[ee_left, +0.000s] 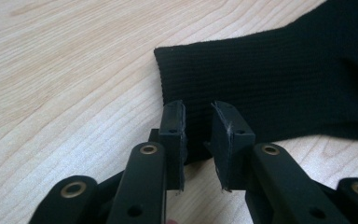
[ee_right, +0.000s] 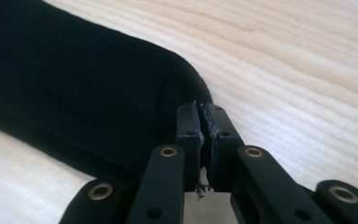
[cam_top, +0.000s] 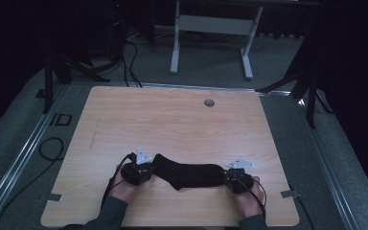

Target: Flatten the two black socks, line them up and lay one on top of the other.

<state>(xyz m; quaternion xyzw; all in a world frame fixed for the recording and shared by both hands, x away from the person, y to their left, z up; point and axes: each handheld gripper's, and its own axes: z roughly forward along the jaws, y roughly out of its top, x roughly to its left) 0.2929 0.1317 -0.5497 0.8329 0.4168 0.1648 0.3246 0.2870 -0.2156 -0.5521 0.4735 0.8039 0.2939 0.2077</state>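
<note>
At the lower left of the high view we have the left hand-held gripper (cam_top: 146, 170) at the ribbed cuff end of a black sock (cam_top: 189, 175), which lies flat across the lower middle of the wooden bench (cam_top: 172, 120), stretched between our two tools. In the left gripper view its jaws stand a little apart, the cuff edge (ee_left: 177, 84) lying in the gap, and the pads (ee_left: 179, 130) do not appear to press the cloth; we judge that this end is let go, or nearly so.

Moving right, the sock's body runs to the right hand-held gripper (cam_top: 229, 178) at the lower right. In the right gripper view its jaws are almost together, pinching the rounded toe end (ee_right: 186, 84).

We read this as the laying-out step: the sock is spread straight on the bench. The next move likely calls for parting the right jaws too and drawing both tools back without dragging the cloth.
</note>
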